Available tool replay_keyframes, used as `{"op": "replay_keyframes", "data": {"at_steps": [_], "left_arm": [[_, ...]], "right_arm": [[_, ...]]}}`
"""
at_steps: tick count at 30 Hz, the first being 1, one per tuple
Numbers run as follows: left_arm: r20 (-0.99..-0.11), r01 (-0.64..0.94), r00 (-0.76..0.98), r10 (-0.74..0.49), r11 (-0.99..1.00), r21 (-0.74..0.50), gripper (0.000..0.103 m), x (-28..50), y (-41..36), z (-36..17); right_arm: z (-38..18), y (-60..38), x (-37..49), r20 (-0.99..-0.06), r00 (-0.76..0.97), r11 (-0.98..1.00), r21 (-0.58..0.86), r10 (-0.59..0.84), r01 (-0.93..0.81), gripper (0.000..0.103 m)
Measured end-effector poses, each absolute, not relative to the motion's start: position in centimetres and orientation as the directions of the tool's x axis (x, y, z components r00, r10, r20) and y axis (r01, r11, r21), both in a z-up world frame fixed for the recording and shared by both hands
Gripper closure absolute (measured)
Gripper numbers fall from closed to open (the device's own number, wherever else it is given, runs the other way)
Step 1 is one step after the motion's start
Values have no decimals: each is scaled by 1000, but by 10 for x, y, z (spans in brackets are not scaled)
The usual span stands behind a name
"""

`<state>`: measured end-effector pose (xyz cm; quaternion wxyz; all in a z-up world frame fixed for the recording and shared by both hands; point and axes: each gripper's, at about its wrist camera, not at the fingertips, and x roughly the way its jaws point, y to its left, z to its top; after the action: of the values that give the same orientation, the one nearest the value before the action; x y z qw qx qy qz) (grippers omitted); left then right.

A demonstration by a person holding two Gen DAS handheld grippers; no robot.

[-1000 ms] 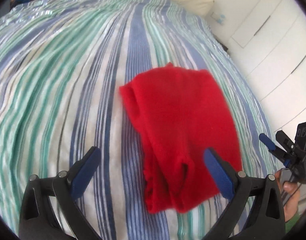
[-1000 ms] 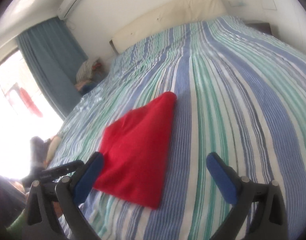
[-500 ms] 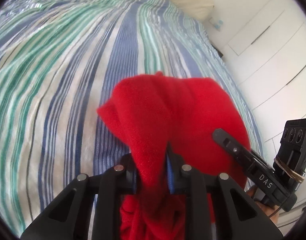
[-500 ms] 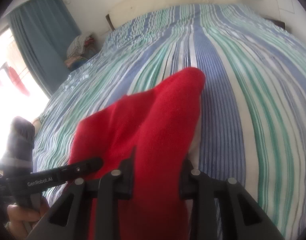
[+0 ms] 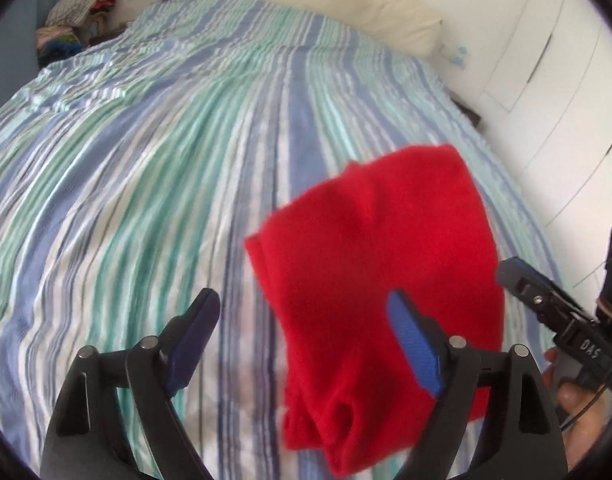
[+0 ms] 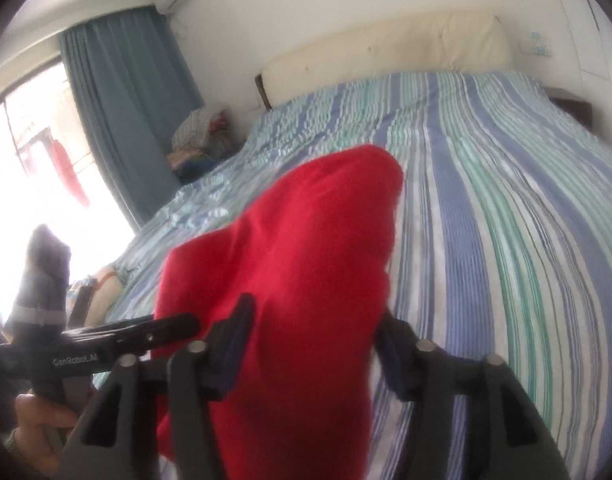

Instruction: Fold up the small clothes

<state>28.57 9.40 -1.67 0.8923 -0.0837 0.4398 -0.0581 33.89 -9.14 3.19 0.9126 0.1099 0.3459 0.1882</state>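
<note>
A small red knitted garment (image 5: 382, 264) lies folded on the striped bed sheet (image 5: 146, 184). My left gripper (image 5: 306, 340) is open above the garment's near left edge, its blue pads (image 5: 416, 344) apart, holding nothing. In the right wrist view the red garment (image 6: 306, 272) passes between the fingers of my right gripper (image 6: 312, 344), which stand partly apart around the cloth; the fabric hides the pads, so the grip is unclear. The right gripper's body also shows in the left wrist view (image 5: 562, 320), at the garment's right side.
The bed's cream headboard (image 6: 386, 52) is at the far end. A pile of clothes (image 6: 198, 140) sits by the blue curtain (image 6: 126, 100) at the far left. White wardrobe doors (image 5: 554, 92) run along the bed's right side.
My left gripper has let go of the red garment and opened, and pulled back to the left. My right gripper's fingers have spread wider around the cloth, which has been laid further up the bed.
</note>
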Motion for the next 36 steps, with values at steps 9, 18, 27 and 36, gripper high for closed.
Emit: {"op": "replay_keyframes", "data": {"at_steps": [9, 18, 27, 36], "left_arm": [[-673, -53, 734, 91, 996, 76, 3, 170, 93, -13], [-673, -105, 714, 192, 980, 168, 1, 119, 70, 22], [-710, -84, 678, 188, 980, 179, 1, 66, 55, 34], [-703, -21, 699, 127, 987, 156, 0, 24, 39, 36]], "right_arm": [[-18, -153, 246, -740, 648, 981, 93, 181, -167, 11], [56, -141, 158, -684, 702, 971, 40, 197, -234, 1], [74, -105, 94, -685, 719, 964, -94, 118, -249, 1], [67, -116, 44, -735, 648, 976, 97, 202, -195, 1]]}}
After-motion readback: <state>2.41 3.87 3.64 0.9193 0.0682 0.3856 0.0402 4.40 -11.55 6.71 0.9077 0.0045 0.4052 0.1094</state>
